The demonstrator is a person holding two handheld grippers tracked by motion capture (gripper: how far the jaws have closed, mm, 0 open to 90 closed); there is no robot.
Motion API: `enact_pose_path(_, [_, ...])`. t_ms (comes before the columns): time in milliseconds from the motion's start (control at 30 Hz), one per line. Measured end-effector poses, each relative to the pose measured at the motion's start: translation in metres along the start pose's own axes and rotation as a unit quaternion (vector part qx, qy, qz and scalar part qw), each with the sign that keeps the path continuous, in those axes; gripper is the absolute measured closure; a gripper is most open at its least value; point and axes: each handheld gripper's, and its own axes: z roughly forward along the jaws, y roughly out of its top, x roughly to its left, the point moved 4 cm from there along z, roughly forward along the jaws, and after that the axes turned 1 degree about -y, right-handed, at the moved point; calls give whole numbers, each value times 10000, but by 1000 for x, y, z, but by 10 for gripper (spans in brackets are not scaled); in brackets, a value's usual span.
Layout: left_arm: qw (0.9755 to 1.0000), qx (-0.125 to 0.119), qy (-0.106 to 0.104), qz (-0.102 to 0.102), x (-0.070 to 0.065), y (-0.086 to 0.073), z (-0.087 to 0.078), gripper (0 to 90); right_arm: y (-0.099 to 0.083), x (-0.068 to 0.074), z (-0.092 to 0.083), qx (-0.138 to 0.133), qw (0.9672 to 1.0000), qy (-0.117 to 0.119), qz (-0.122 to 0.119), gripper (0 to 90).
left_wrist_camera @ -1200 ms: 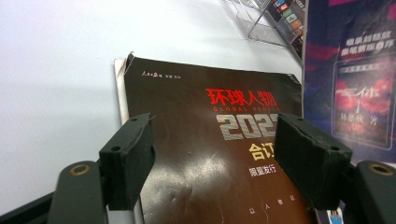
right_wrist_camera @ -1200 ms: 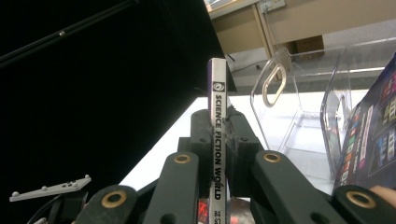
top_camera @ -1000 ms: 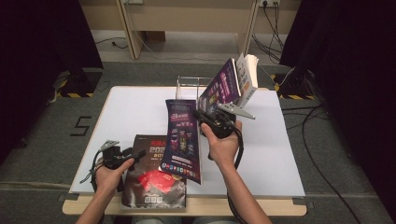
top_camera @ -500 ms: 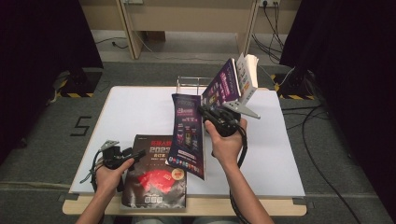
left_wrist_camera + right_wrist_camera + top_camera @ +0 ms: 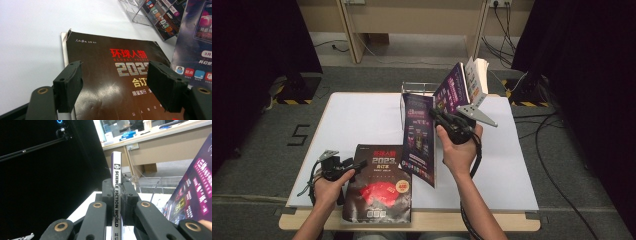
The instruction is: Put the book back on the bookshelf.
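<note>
Recording lab or studio indicated: white table ringed by black curtains, hazard-taped stand feet, cables trailed over grey carpet, wall sockets, wooden bench behind.

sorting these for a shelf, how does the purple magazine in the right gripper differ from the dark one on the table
The purple magazine is lifted and stands tilted on edge, clamped at its spine by the right gripper; the dark magazine lies flat on the table, with the left gripper's open jaws over it. The purple one's cover is purple with small bright pictures; the dark one's is near black with red and silver lettering. The purple one looks narrower. Both are glossy, printed magazines.
</note>
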Motion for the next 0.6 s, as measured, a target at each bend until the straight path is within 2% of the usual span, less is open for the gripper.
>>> enact_pose_path(600, [10000,-9,-11,-17,0,0,1,279,13,-6,-5,-254,9995,-188,-32,835])
